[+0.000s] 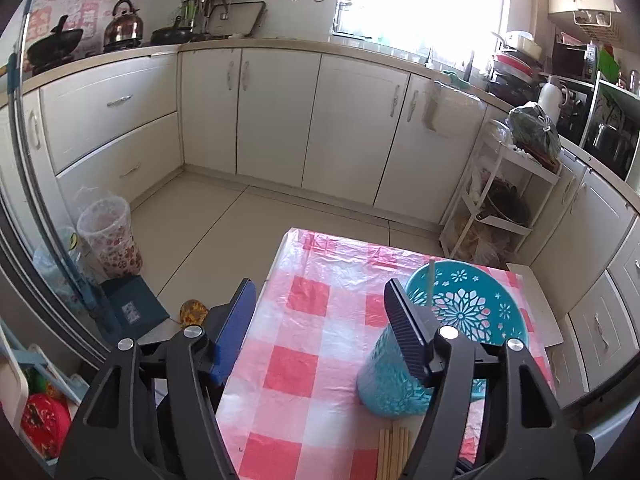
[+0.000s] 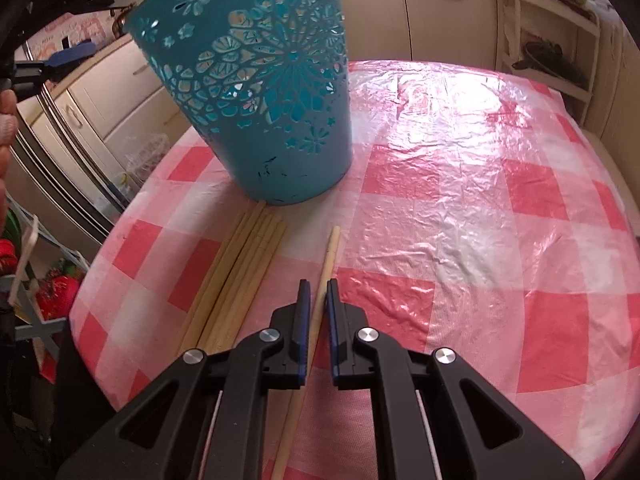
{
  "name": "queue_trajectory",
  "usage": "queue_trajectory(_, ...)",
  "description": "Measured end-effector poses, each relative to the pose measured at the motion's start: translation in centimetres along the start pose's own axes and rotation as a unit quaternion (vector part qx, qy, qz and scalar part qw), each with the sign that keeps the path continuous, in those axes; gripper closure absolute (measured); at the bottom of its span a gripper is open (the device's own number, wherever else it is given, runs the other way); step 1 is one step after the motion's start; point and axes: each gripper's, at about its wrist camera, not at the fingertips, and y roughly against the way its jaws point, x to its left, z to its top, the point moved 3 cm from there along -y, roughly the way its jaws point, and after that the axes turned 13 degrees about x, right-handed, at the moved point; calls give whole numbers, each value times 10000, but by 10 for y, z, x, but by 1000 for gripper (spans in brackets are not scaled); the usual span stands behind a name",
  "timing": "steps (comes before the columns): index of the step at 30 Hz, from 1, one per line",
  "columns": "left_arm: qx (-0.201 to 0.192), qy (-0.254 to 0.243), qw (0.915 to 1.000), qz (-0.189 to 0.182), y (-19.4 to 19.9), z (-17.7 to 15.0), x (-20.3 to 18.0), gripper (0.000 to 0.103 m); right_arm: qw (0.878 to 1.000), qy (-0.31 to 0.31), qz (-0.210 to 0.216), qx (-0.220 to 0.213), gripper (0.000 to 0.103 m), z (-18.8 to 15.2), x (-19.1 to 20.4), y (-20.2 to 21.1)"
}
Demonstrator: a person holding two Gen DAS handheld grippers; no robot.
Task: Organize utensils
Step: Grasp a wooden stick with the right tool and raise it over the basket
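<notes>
- Right gripper (image 2: 316, 284): jaws closed on a single wooden chopstick (image 2: 327, 254), which runs lengthwise between the pads, its far end pointing toward the basket.
- Left gripper (image 1: 320, 292): jaws wide apart, nothing between them, above the table's left part.
- Teal basket (image 2: 264, 92): upright on the table, pierced flower pattern; one pale stick (image 1: 430, 280) stands inside against the rim.
- Loose chopsticks (image 2: 240, 268): bundle lying flat, far ends touching the basket's base, just left of the held one.
- Table (image 2: 500, 208): pink-and-white checked plastic cover.
</notes>
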Motion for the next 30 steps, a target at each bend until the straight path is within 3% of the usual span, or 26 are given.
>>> queue_trajectory(3, 93, 133, 9999, -3, 5, -15, 18, 38, 9993, 224, -312, 34, 96, 2, 9, -2)
queue_trajectory(6, 244, 257, 9994, -15, 6, -35, 35, 37, 9997, -181, 85, 124, 97, 0, -5, 3)
queue_trajectory(8, 389, 319, 9987, 3, 2, -49, 45, 36, 9966, -516, 640, -38, 97, -4, -22, 18)
queue_trajectory(13, 905, 551, 9944, -34, -19, -84, 67, 36, 9785, -887, 1660, -840, 97, 0, -47, 81)
queue_trajectory(20, 1155, 558, 9917, -78, -23, -112, 71, 36, 9491, -624, 2296, -2063, 97, 64, -37, 174)
queue_trajectory(25, 1109, 534, 9923, -168, -16, -114, 66, 36, 9341, -414, 2298, -2700, 97, 122, -28, 214)
queue_trajectory(30, 1115, 559, 9920, -208, -15, -115, 66, 36, 9372, -473, 1652, -3035, 97, 162, -21, 199)
